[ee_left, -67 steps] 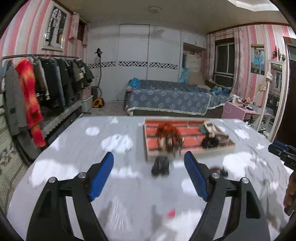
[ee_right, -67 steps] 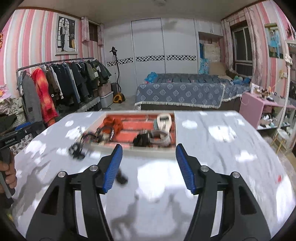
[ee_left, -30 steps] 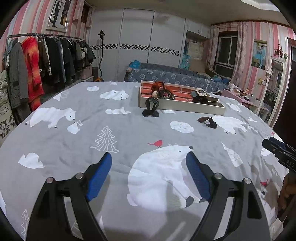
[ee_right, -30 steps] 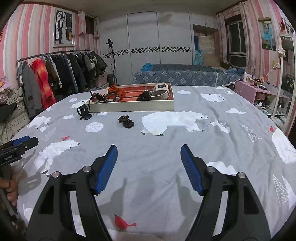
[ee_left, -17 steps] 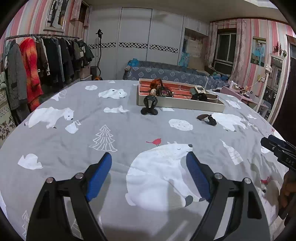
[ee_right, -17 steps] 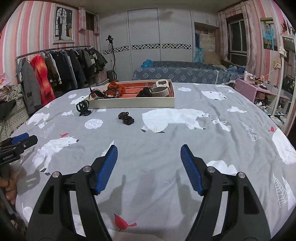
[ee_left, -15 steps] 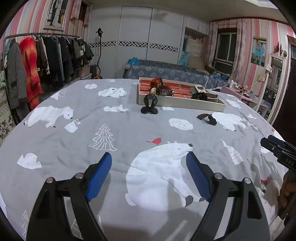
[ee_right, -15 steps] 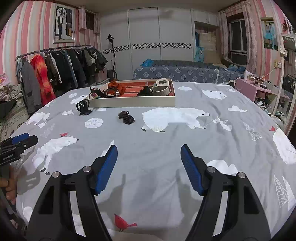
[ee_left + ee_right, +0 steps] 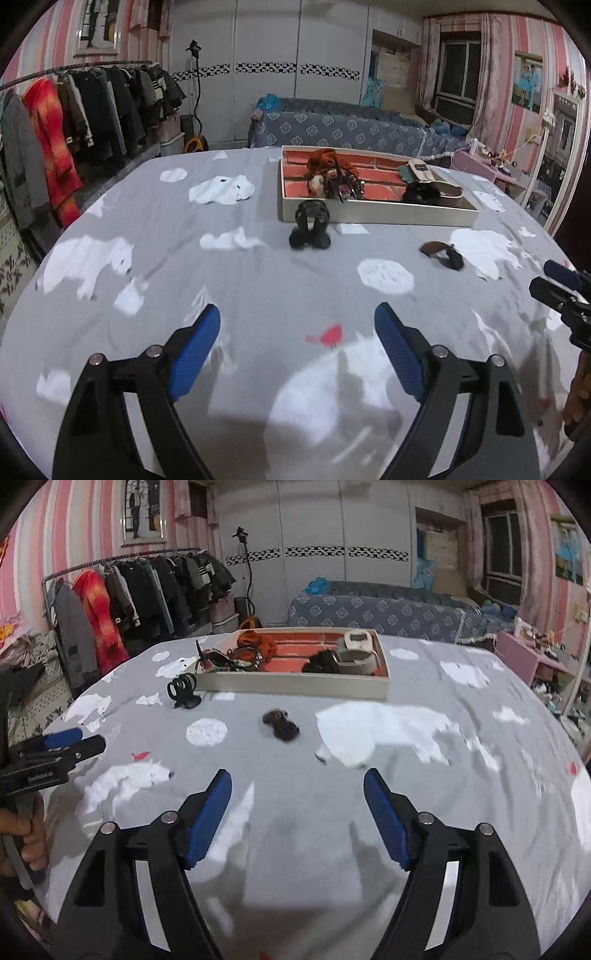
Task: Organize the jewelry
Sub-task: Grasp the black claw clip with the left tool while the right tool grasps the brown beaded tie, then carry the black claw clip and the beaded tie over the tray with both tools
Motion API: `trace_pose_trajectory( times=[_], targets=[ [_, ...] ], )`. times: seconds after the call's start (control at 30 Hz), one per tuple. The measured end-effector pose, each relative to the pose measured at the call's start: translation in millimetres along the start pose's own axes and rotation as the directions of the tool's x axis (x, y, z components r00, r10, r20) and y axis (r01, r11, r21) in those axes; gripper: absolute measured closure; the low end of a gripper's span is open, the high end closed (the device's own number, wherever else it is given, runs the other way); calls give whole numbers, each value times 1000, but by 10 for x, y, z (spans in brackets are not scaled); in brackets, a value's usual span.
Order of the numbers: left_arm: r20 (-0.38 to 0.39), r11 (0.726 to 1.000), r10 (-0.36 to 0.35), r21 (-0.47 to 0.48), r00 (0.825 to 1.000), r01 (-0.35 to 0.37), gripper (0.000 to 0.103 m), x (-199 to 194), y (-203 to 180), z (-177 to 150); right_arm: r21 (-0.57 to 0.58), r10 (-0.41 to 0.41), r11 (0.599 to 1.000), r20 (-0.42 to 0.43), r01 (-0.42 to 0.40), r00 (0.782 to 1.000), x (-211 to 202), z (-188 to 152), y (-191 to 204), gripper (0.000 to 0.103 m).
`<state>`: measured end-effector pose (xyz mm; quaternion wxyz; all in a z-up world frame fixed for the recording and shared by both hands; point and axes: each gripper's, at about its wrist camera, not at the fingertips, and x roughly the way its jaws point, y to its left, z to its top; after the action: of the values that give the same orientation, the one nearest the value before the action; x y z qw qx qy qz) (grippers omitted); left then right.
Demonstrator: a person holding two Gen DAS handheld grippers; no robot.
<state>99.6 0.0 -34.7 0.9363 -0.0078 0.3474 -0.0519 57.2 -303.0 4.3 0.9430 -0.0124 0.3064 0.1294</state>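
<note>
Both my claws, left gripper point(image 9: 297, 332) and right gripper point(image 9: 297, 801), gape empty; tray point(image 9: 376, 216) part-filled, black hair claw point(image 9: 309, 224) and dark clip point(image 9: 281, 725) still loose on bedsheet point(image 9: 166, 266).

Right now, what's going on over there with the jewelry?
A person holds a gripper in each hand over a bed with a grey bear-print cover. Both the left gripper and the right gripper are open and hold nothing; their jaws have just opened a little further. The tray already holds several pieces. Two are outside it on the cover: a black clip close to the tray's front wall and a dark piece lying nearer the grippers.
</note>
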Motion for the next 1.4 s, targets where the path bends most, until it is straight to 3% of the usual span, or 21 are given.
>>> trace_pose_trajectory(
  times=[0.2, 0.4, 0.63, 0.7, 0.77, 0.87, 0.93, 1.0, 1.1, 1.4],
  targets=[
    [-37, 1000, -17, 22, 999, 18, 19, 375, -11, 283, -17, 29, 999, -68, -30, 997, 465, 261, 37, 30],
    [-72, 999, -5, 35, 997, 8, 19, 764, -14, 497, -26, 27, 999, -115, -30, 993, 867, 460, 50, 45],
    [-137, 999, 28, 33, 990, -24, 19, 1199, 33, 594, -18, 13, 1000, -205, -17, 979, 1300, 483, 23, 52],
    [-149, 999, 28, 23, 989, -25, 19, 1284, 50, 615, -10, 29, 999, -238, -32, 971, 1396, 474, 10, 60],
    [-153, 1000, 27, 20, 988, -24, 19, 1343, 60, 649, -17, 26, 999, -250, -31, 968, 1446, 506, 6, 78],
    [-145, 1000, 26, 16, 989, -24, 20, 1391, 77, 694, -22, 18, 999, -248, -25, 969, 1503, 567, -20, 82],
    [-148, 1000, 17, 14, 989, -15, 27, 1423, 89, 715, -22, 8, 1000, -238, -14, 971, 1542, 621, -62, 82],
    [-164, 1000, -11, 16, 986, 13, 52, 1454, 80, 705, -14, 13, 1000, -233, -16, 972, 1579, 656, -98, 82],
    [-159, 998, -41, 41, 986, 48, 64, 1437, 30, 702, 5, 24, 1000, -230, -23, 973, 1618, 664, -147, 82],
    [-128, 997, -60, 36, 990, 65, 69, 1249, -13, 673, 3, 34, 999, -188, -34, 982, 1472, 712, -124, 82]
  ],
)
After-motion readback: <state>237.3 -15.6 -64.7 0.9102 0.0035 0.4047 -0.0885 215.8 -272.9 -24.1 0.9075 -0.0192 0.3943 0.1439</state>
